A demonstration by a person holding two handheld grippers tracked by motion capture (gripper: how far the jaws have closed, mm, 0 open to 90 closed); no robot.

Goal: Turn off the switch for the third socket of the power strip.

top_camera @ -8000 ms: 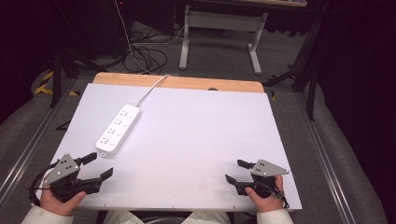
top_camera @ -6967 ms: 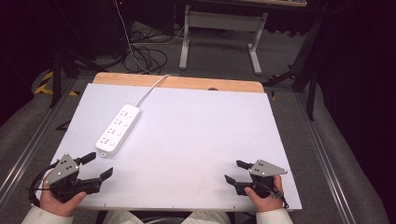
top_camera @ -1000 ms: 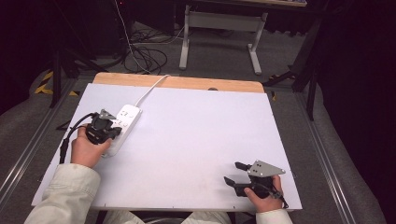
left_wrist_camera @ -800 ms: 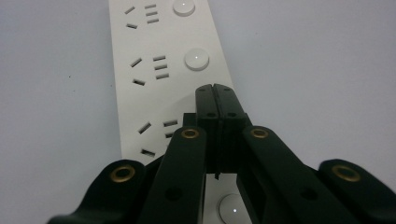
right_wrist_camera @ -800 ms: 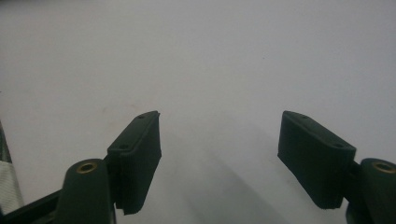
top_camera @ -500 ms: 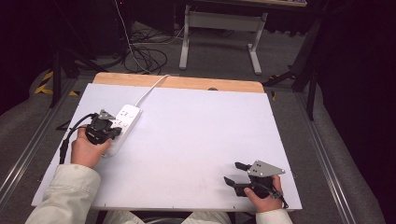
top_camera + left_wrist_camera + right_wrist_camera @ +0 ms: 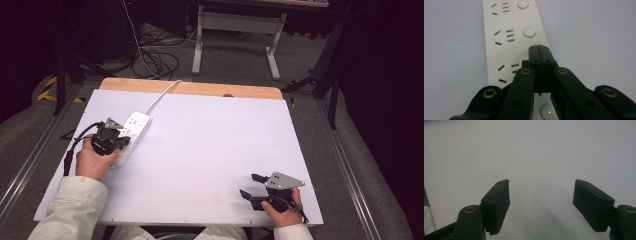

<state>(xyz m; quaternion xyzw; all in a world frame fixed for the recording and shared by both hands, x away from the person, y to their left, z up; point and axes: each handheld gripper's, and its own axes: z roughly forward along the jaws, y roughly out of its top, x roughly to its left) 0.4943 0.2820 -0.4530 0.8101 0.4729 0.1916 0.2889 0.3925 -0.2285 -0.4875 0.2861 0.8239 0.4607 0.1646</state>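
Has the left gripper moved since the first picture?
Yes. The left gripper went from the table's near left corner up to the power strip, jaws shut over it.

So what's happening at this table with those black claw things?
A person holds a two-jaw gripper in each hand. The left gripper, jaws shut with nothing between them, is poised over the white plastic power strip, near one of its round white buttons. The right gripper rests open on the white tabletop, away from the strip.
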